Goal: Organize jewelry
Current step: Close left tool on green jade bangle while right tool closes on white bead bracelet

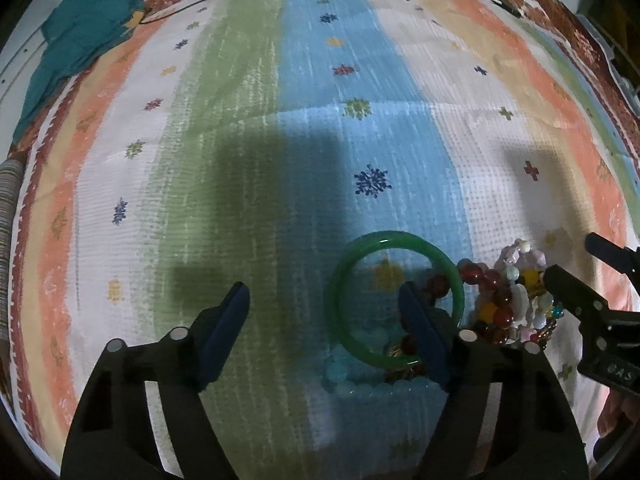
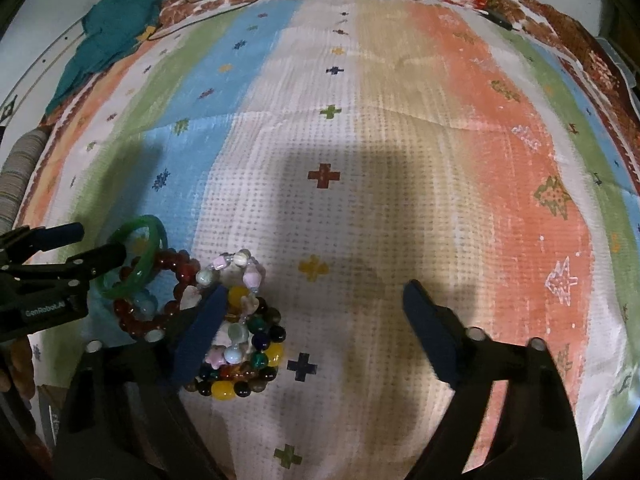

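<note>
Jewelry sits heaped in one small pile on the striped cloth (image 2: 400,128), lower right of the left wrist view, lower left of the right wrist view. Green bangle (image 1: 394,300) lies flat-ish on the blue stripe, partly over a pale blue bead bracelet (image 1: 352,384) and touching a dark red bead bracelet (image 2: 160,292). Just beside them, a stack of mixed-colour bead bracelets (image 2: 244,352) w/ a pink/white bead strand (image 2: 236,272) standing on top. Left gripper (image 1: 324,308) is spread wide, nothing pinched; its right finger reaches over the bangle's inside, other finger well off over the green stripe. Right gripper (image 2: 316,308) also spread wide & empty; its left finger overlaps the mixed stack's edge, can't tell if touching. Handling, as a guess: bangle looks rigid, glossy, prob. slick & could crack if dropped, so grip across the rim w/ one finger inside the ring, one outside, firm but not hard. Bead bracelets look light, floppy on elastic, round beads roll & slip; best to pinch across one strand at an exposed edge, lift slow so neighbours don't drag along. Tangling btwn red beads & bangle seems likely since they overlap. Teal fabric (image 2: 112,36) lies upper left of both views, clear of the pile.
</note>
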